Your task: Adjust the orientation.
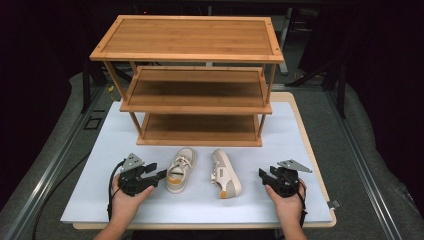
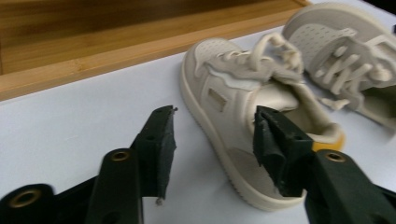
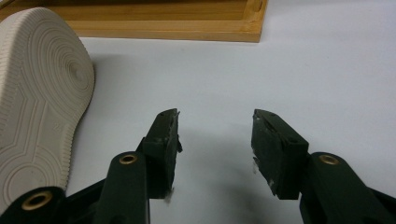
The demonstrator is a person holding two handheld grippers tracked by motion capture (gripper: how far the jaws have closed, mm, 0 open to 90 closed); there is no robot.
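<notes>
Two small cream sneakers with orange heel patches lie on the white board in front of a wooden shelf. The left sneaker [image 1: 180, 170] [image 2: 224, 98] stands upright, toe toward the shelf. My left gripper [image 1: 157, 176] [image 2: 214, 114] is open just beside its heel, one jaw over the shoe's heel end and the other over bare board. The right sneaker [image 1: 225, 175] [image 2: 345, 51] lies on its side, its ribbed sole [image 3: 37, 107] facing my right gripper [image 1: 262, 175] [image 3: 215, 116]. That gripper is open over bare board, a little to the right of the sole.
A three-level bamboo shelf [image 1: 200, 75] stands at the back of the white board [image 1: 100, 150], its lowest level [image 2: 93, 60] [image 3: 187, 28] close behind the sneakers. The board's wooden rim [image 1: 310, 150] runs along the right. Dark floor and metal rails surround the table.
</notes>
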